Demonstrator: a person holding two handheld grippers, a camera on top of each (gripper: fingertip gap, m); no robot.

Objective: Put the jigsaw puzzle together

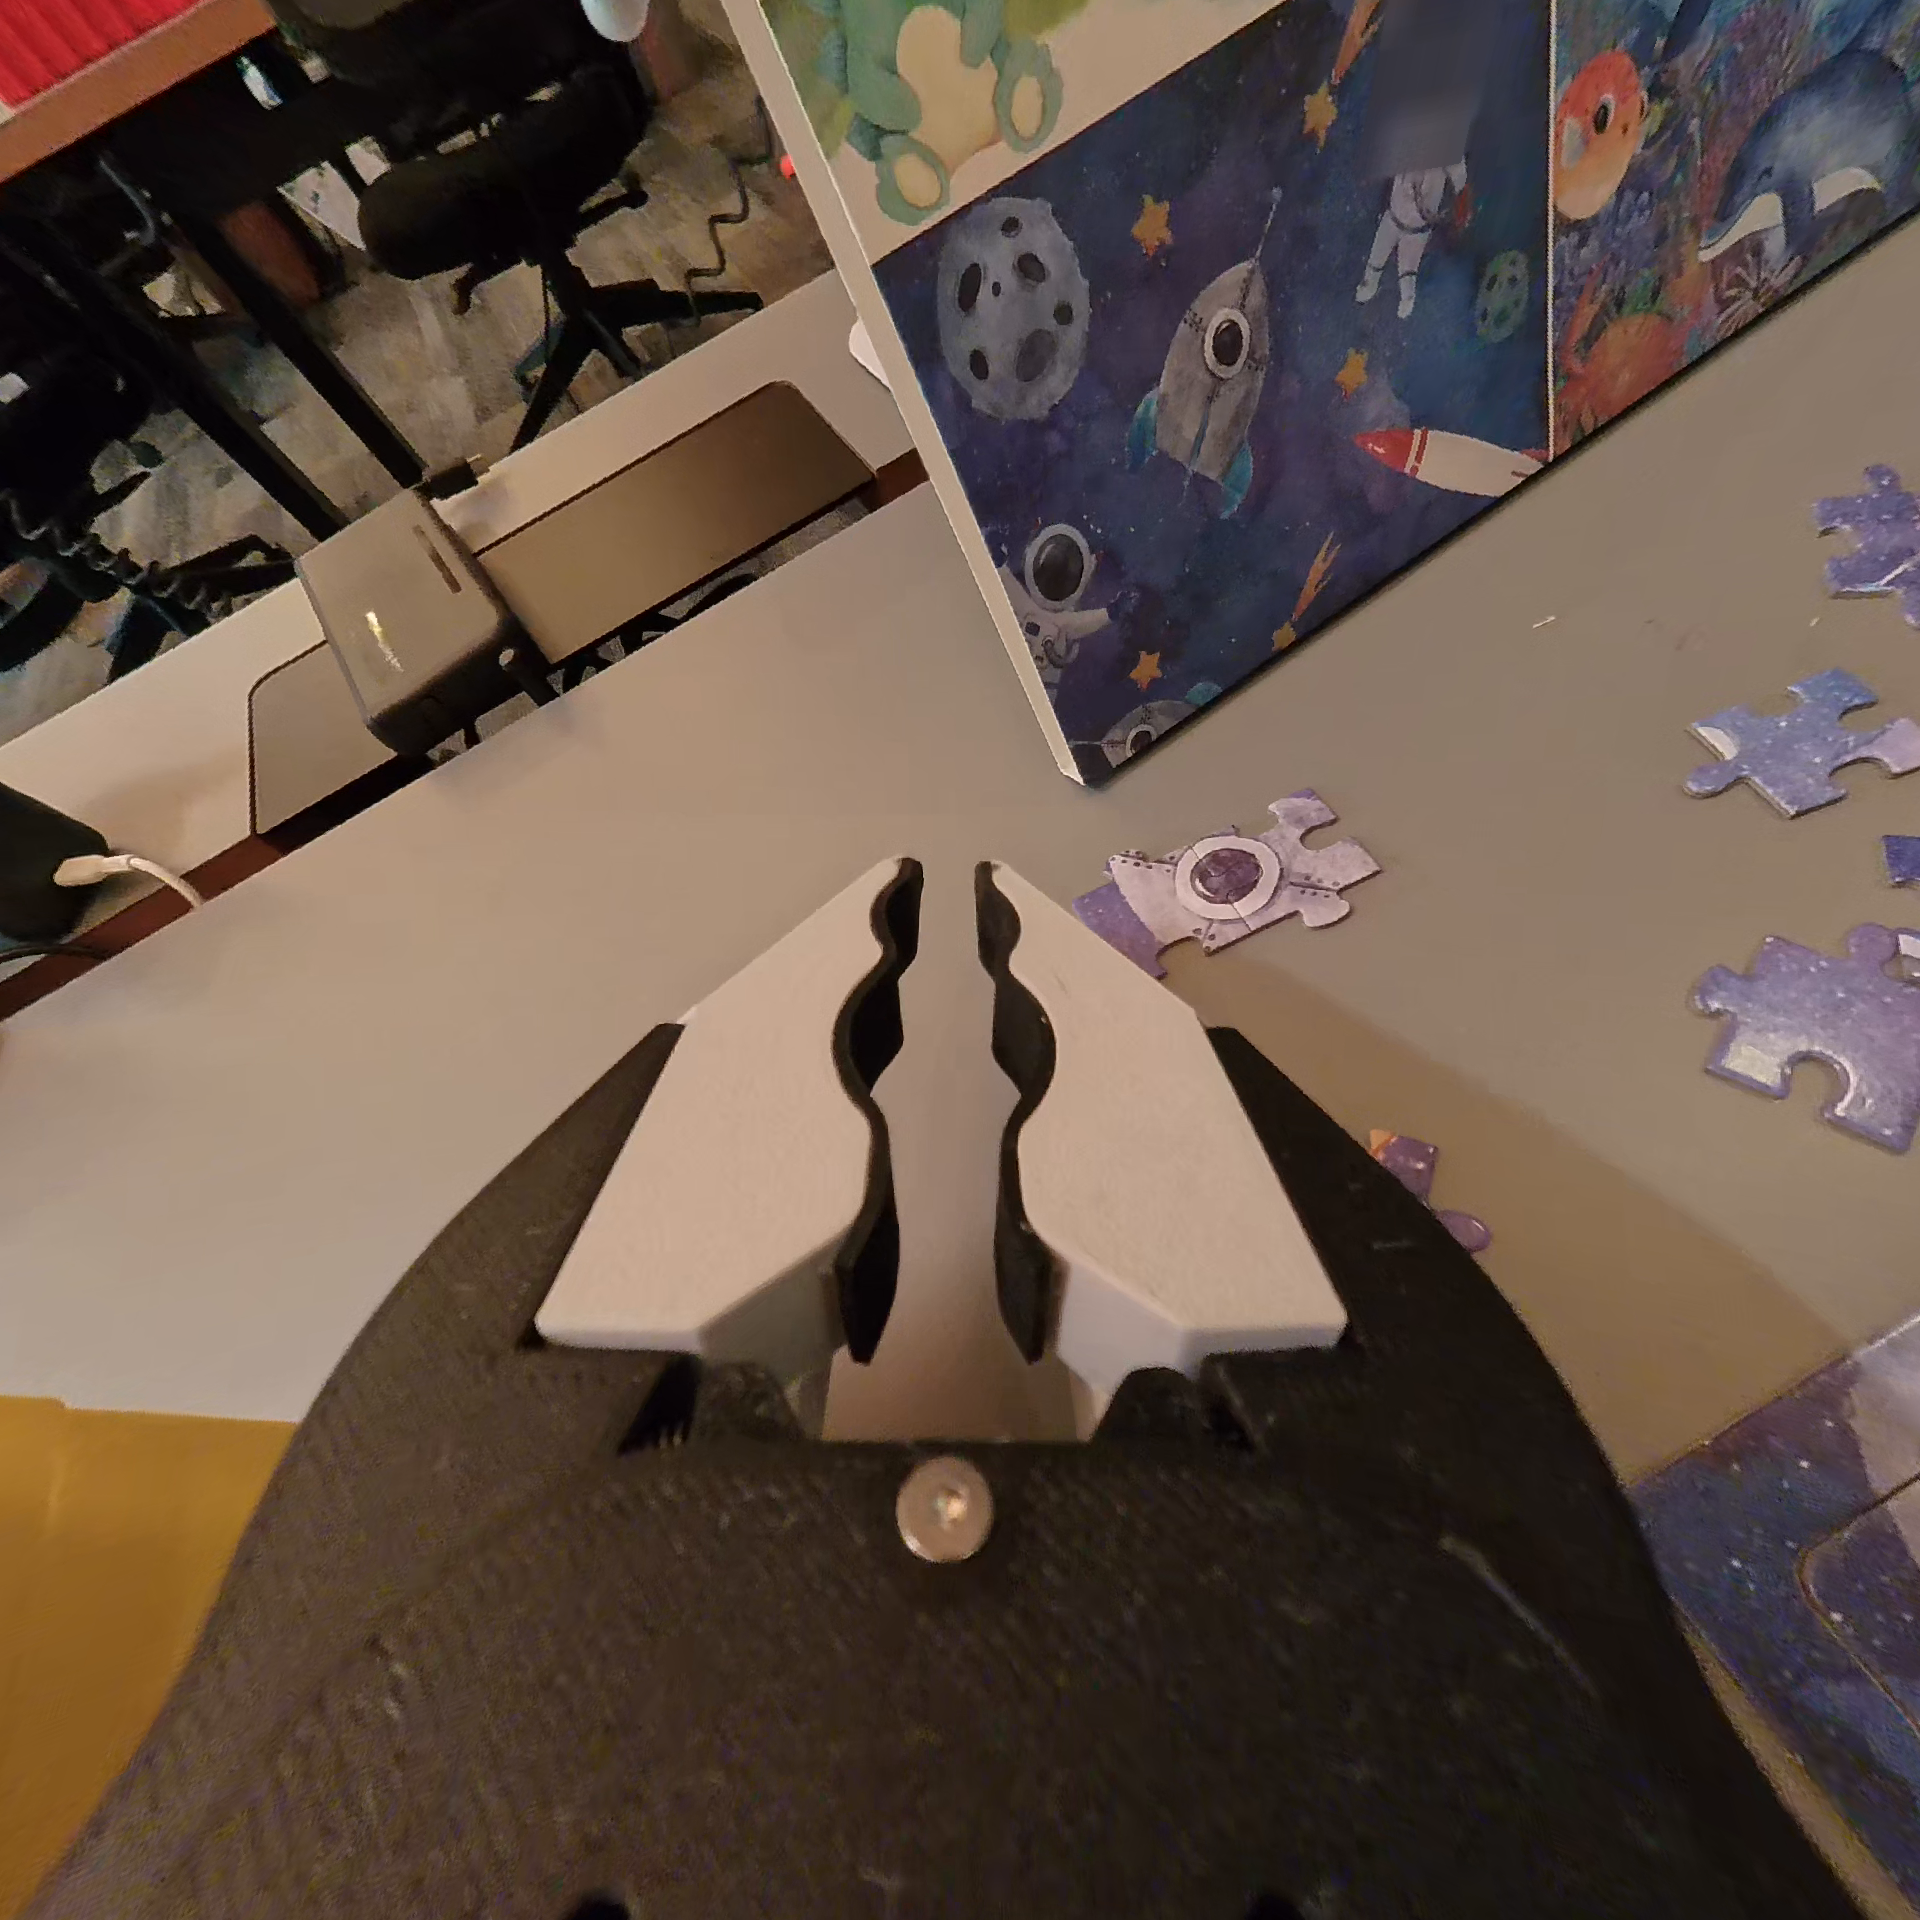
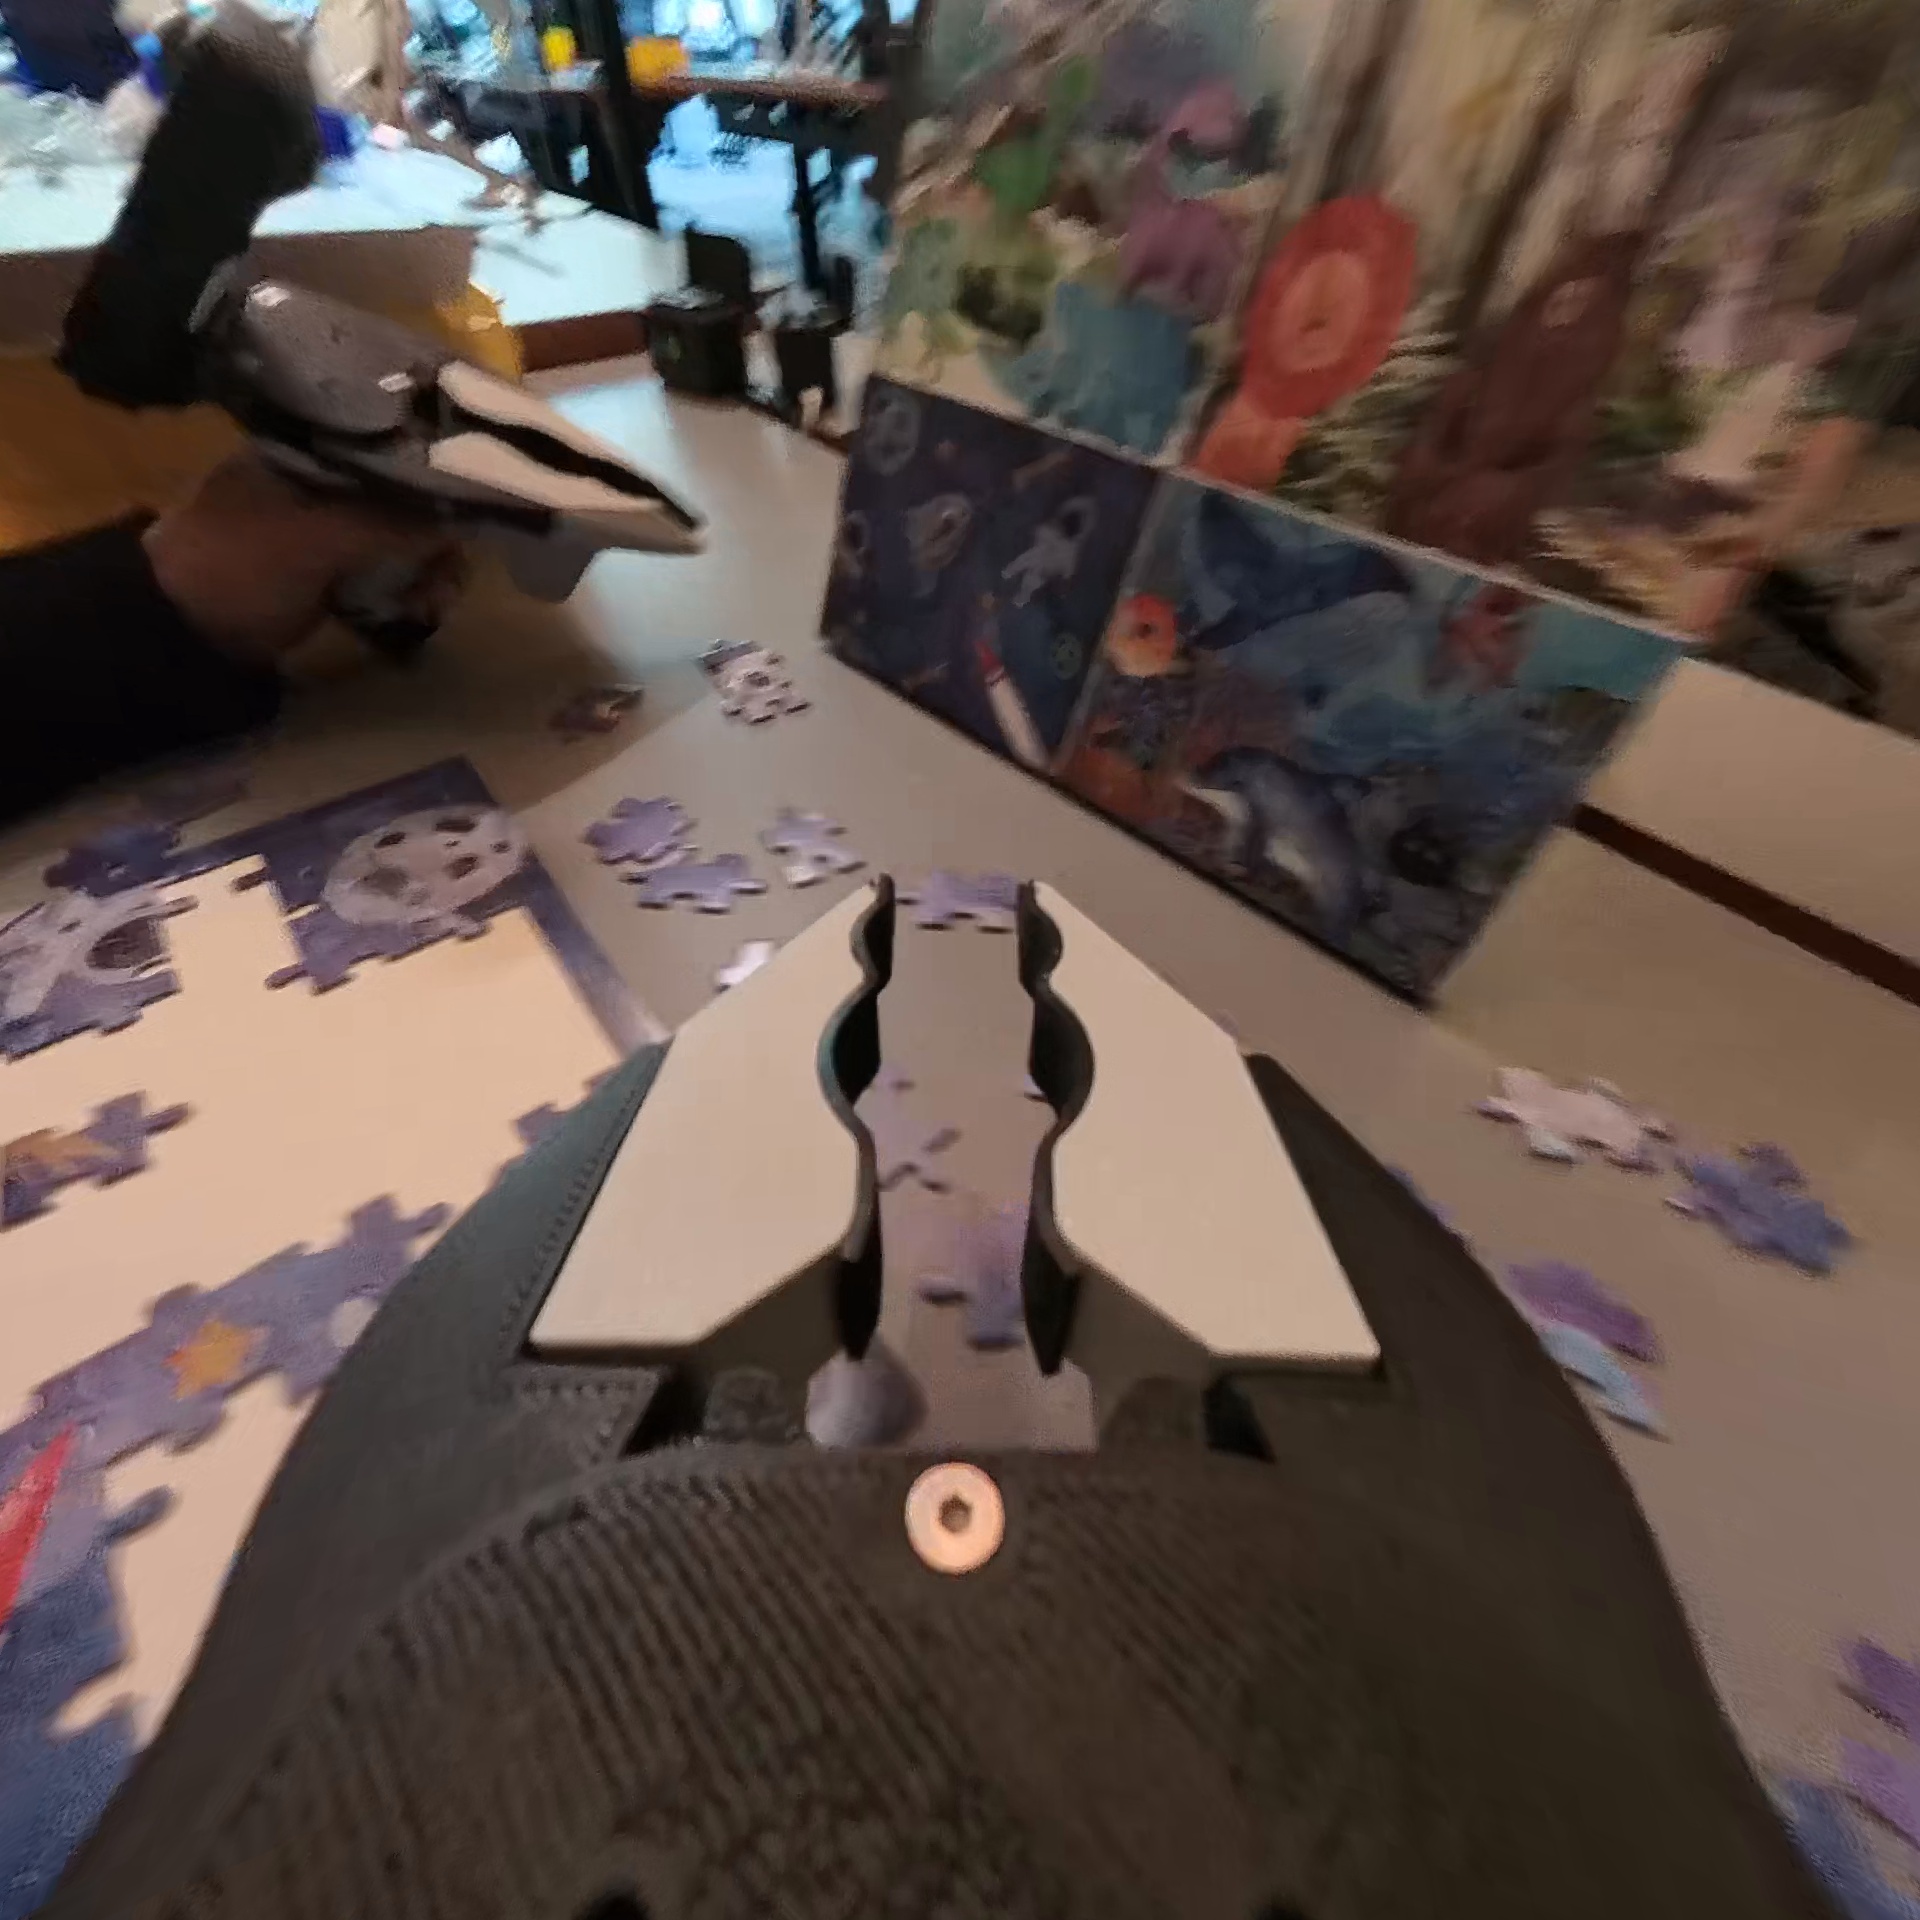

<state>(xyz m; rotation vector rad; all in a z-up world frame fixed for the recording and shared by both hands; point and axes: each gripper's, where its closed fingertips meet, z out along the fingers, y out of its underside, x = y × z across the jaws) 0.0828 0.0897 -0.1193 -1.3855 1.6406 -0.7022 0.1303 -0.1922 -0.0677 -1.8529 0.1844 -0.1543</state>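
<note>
Above a grey table (image 1: 644,831) strewn with purple puzzle pieces (image 2: 681,857), the left gripper (image 1: 948,868) and right gripper (image 2: 954,888) are hovering, fingers parted, grasping nothing, beside a propped puzzle box (image 1: 1195,416).

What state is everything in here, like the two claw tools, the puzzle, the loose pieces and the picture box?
Left gripper: open a little, empty, above bare table.
Right gripper: open, empty, over scattered pieces.
Puzzle board: partly filled, middle bare.
Rocket-window pieces: two joined, flat on the table.
Loose purple pieces: scattered, lying flat.
Picture box: standing on edge, leaning.
Table: grey, strewn with pieces.
</note>
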